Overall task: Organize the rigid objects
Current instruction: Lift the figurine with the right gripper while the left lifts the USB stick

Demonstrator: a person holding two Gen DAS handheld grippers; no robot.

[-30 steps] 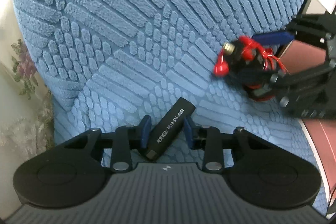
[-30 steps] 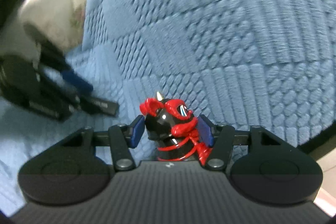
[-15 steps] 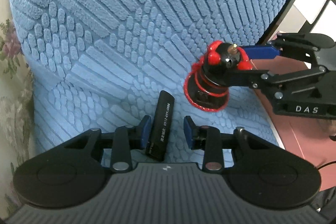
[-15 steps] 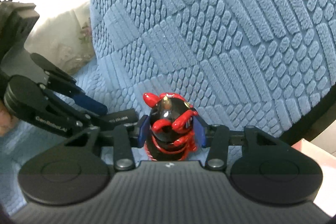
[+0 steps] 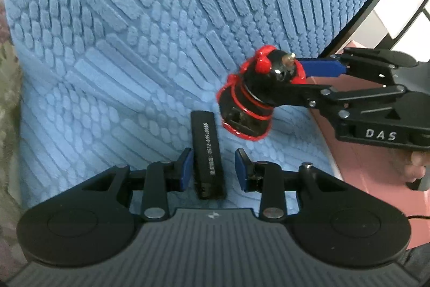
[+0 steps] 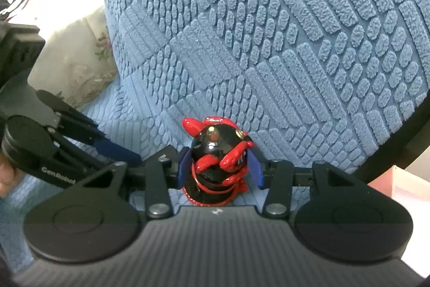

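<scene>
On the blue cushion [image 5: 113,66], the left gripper [image 5: 214,167] stands open around a black stick [image 5: 208,152] while the right gripper [image 6: 219,170] clamps a red-and-black figurine [image 6: 217,166] just right of it, best lowered upright before release

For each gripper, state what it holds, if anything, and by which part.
The right gripper holds the red-and-black figurine by its upper body. The left gripper is open around the black stick, gripping nothing.
</scene>
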